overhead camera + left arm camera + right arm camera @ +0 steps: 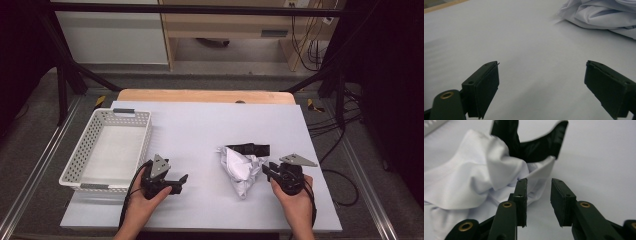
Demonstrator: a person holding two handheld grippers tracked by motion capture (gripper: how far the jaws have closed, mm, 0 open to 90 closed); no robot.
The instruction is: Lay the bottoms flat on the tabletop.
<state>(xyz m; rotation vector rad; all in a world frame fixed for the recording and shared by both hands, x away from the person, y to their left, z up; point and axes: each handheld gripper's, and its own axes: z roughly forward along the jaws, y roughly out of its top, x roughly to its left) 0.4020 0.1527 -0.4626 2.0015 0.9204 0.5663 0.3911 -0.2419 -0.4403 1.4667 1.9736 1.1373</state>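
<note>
A crumpled white cloth (242, 167) lies on the white table sheet (200, 125), right of centre, with a black cloth (248, 149) along its far edge. My right gripper (267, 170) sits just right of the white cloth, pointing at it. In the right gripper view, that gripper (539, 192) stands open by a narrow gap with bare table between the pads; the white cloth (474, 180) and black cloth (536, 147) lie just beyond. My left gripper (182, 182) rests near the front edge, left of the cloths. Seen in its own view, the left gripper (541, 82) is wide open, the white cloth (604, 15) far off.
A white perforated basket (70, 170) stands at the table's left side, close to my left hand. The wooden table edge (200, 95) shows at the back. Black frame legs and cables stand on the floor around the table.
</note>
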